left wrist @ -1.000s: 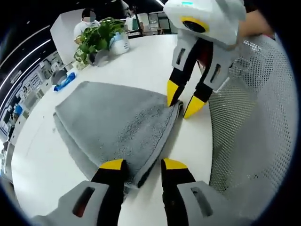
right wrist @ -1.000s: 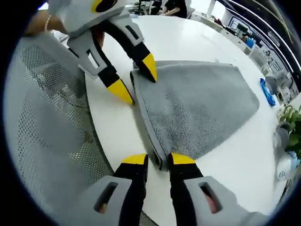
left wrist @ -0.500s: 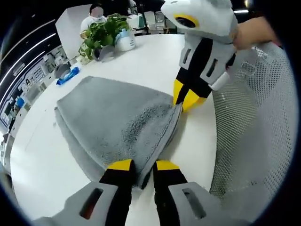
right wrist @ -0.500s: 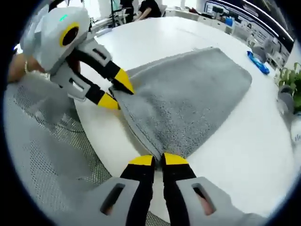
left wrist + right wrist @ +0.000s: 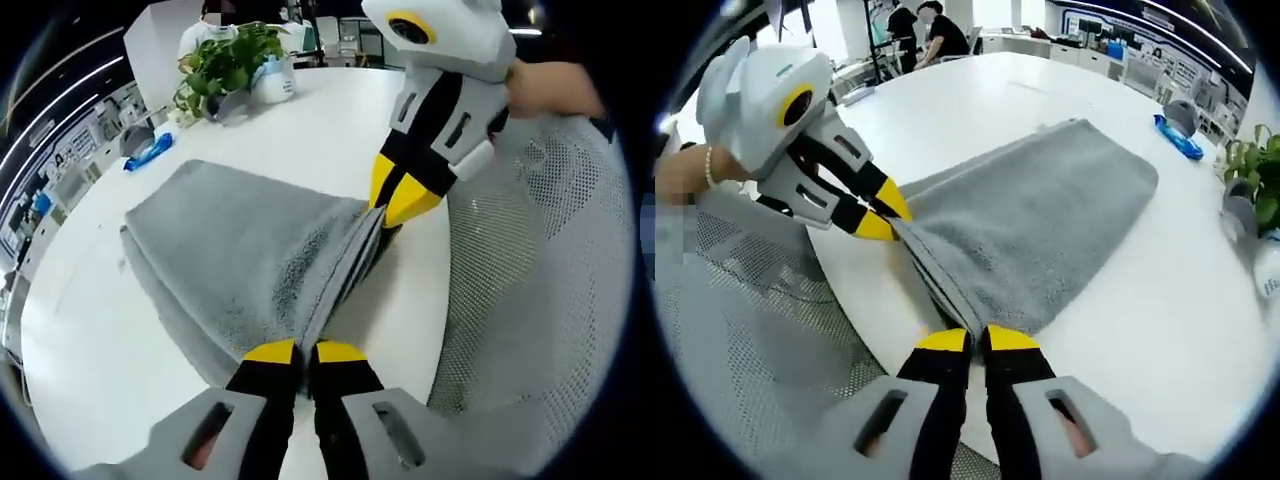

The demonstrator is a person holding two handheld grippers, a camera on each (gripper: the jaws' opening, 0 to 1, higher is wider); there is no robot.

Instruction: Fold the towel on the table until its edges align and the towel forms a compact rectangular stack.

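Pinching one near corner of the grey towel (image 5: 240, 255), the left gripper (image 5: 297, 352) has its jaws closed; bare white table (image 5: 90, 350) lies beyond. In the right gripper view, the right gripper (image 5: 977, 339) clamps the other corner; the mesh chair (image 5: 750, 330) crowds close.

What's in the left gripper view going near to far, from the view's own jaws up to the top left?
left hand-held gripper → towel → blue object → potted plant → person
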